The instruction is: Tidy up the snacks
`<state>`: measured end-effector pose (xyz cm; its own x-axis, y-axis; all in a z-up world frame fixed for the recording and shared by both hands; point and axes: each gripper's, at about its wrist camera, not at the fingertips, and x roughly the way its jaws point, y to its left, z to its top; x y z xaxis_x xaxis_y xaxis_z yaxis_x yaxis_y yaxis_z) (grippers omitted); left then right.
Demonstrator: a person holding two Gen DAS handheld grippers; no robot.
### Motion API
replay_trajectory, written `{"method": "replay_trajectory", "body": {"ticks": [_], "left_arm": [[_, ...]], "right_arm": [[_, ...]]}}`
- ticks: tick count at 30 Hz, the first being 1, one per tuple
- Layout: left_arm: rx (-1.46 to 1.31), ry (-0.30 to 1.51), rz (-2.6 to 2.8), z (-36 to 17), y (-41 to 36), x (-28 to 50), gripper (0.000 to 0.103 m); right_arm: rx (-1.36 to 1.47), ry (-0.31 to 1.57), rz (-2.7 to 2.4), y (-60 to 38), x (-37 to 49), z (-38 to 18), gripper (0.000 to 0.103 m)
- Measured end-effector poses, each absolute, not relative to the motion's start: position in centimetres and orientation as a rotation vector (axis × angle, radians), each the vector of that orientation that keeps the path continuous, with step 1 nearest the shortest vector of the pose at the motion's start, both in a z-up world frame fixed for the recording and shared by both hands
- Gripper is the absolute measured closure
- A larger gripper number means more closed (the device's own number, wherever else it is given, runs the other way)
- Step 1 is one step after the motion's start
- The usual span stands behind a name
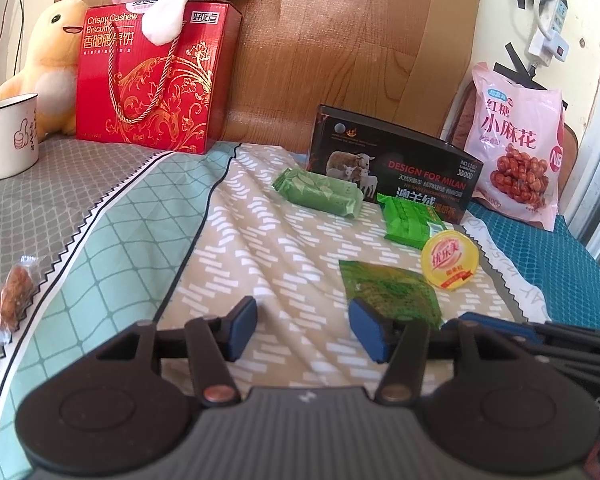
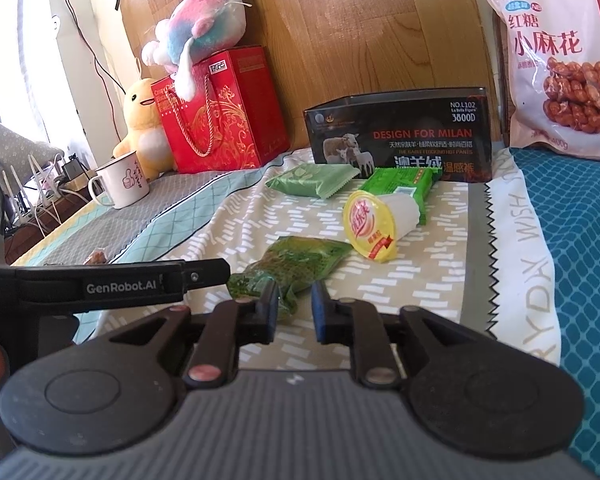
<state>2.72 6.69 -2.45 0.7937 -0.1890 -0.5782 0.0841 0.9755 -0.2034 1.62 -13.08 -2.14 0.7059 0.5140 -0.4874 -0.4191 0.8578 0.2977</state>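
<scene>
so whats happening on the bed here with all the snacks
A person holds a gripper in each hand over snacks on the bedspread. The right gripper is open beside the dark green packet, not pressing it. The left gripper is open and empty. The jelly cup lies tipped by the black box.

Black linkage arms, copper rivets and blue pads mark the left gripper (image 1: 303,330); the right gripper (image 2: 295,312) matches
</scene>
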Motion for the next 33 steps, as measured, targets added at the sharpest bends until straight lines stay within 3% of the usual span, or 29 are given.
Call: {"method": "replay_trajectory", "body": {"ticks": [33], "left_arm": [[-0.151,0.583,-0.088,-2.2,6.6,1.7,0.042]], "right_arm": [[0.189,0.553,0.473,-13.2,1.0,-1.7,0.074]]}}
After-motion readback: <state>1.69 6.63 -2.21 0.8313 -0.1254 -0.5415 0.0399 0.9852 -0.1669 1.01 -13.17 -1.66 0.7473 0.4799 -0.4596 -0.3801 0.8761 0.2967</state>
